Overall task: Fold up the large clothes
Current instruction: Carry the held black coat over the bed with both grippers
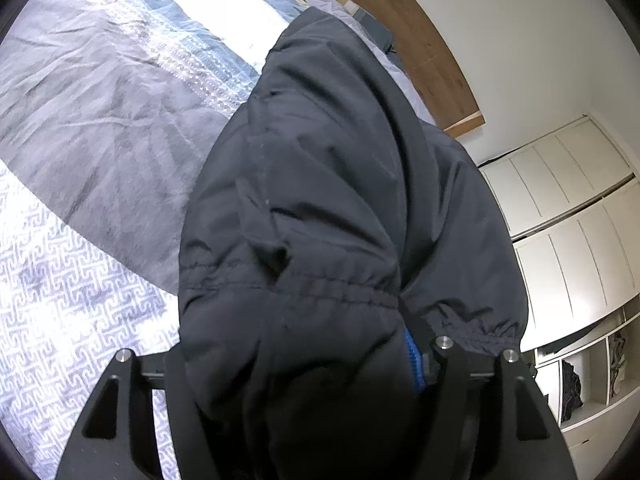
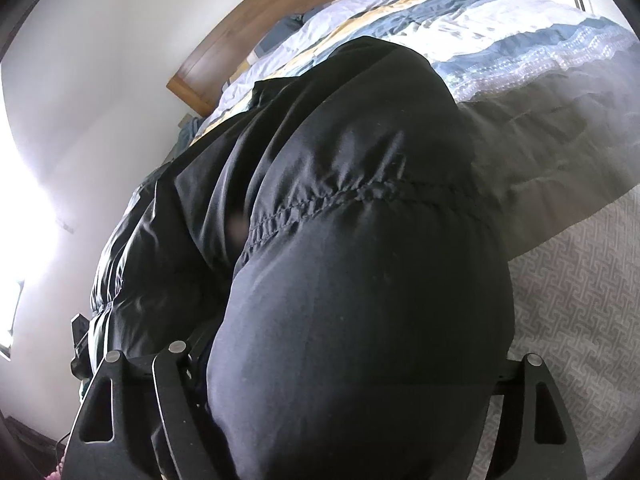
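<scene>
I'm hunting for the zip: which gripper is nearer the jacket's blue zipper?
Left. The blue zipper lies inside the left gripper's right-hand finger; the right gripper straddles plain black jacket, no zipper showing.

Black jacket (image 1: 320,200) between gripper fingers: smooth, faintly sheened synthetic cloth, gathered seam. Beyond: duvet (image 1: 100,120), matt woven cotton. Headboard (image 2: 240,36): satin wood.
</scene>
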Tool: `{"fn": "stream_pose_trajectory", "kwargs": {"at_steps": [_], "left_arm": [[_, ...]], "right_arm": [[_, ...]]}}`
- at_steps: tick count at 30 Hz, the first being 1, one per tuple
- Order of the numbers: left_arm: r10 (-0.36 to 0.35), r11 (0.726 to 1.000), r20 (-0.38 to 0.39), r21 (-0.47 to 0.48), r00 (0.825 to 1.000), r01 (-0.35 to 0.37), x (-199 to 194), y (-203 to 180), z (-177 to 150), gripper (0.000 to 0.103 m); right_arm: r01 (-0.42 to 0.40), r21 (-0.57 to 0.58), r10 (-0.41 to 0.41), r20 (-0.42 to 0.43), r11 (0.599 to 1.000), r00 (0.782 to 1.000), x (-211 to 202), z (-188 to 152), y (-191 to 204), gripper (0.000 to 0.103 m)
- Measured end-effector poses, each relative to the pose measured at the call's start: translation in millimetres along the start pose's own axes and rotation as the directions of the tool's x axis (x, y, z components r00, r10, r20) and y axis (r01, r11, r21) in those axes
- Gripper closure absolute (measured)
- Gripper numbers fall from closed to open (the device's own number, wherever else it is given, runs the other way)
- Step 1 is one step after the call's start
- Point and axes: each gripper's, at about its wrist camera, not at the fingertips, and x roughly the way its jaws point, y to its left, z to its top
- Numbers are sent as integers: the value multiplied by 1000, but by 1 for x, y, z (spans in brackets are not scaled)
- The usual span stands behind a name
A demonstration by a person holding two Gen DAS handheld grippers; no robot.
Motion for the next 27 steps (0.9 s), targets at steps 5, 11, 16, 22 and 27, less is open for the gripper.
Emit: {"fn": "stream_pose_trajectory", "kwargs": {"at_steps": [5, 11, 16, 22, 27], "left_arm": [[15, 1000, -2, -18, 1000, -15, -2, 6, -4, 35], [83, 997, 13, -6, 996, -83, -2, 0, -8, 33], [112, 994, 37, -5, 993, -112, -1, -1, -15, 32], [114, 993, 50, -10, 992, -114, 1, 2, -20, 27], [101, 995, 63, -34, 993, -99, 2, 11, -27, 22]], "right_arm": [[15, 23, -16, 8, 1000, 1000, 2, -6, -4, 19], [15, 22, -16, 33, 1000, 999, 0, -12, -9, 17], [21, -2, -21, 62, 1000, 998, 0, -16, -13, 13], [8, -12, -8, 65, 1000, 998, 3, -18, -19, 11], [14, -22, -13, 74, 1000, 997, 0, -18, -21, 11]]}}
